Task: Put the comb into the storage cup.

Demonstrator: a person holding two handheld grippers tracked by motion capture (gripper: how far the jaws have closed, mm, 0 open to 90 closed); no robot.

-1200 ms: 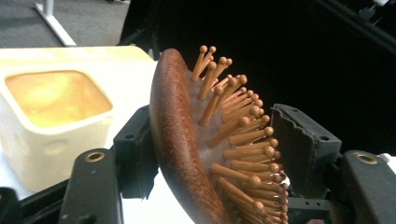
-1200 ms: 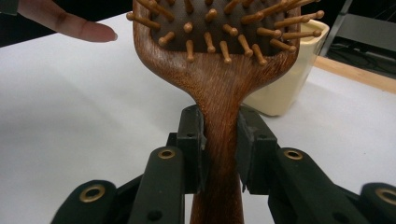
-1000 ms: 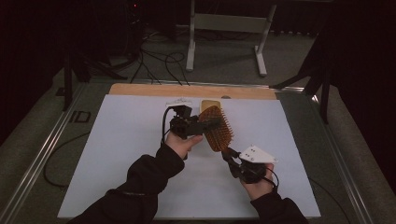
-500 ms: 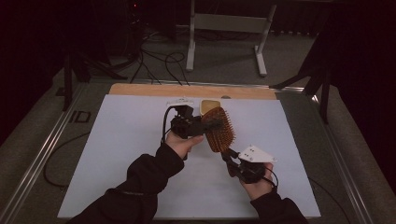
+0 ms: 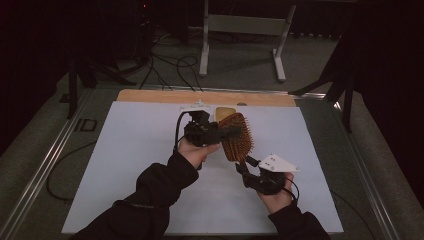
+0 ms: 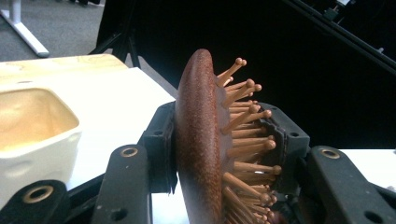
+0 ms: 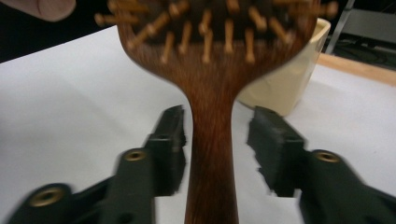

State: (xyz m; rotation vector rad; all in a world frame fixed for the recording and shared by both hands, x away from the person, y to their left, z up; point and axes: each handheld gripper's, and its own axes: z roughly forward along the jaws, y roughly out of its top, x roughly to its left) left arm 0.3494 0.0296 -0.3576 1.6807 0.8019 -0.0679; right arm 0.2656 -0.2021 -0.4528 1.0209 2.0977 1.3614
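**Brush changing hands above the sheet**

Since a second ago the hairbrush (image 5: 236,136) has tipped more upright, and my right gripper (image 5: 248,170) has slid in under it from five o'clock. My left gripper (image 6: 219,154) is clamped across the brush head, one pad on the wooden back and the other pressed into the bristles. My right jaws stand apart on either side of the handle (image 7: 210,154), with a gap on both sides, so they hold nothing. The brush hangs in the air just above the middle of the white sheet (image 5: 130,150). I reckon the risk is my left pads slipping on the bristles before the right ones close, dropping the brush onto the cream pot (image 6: 32,126) at twelve o'clock. Around the table the room is dark, with cables on the floor (image 5: 165,65) and a grey stand (image 5: 245,25).
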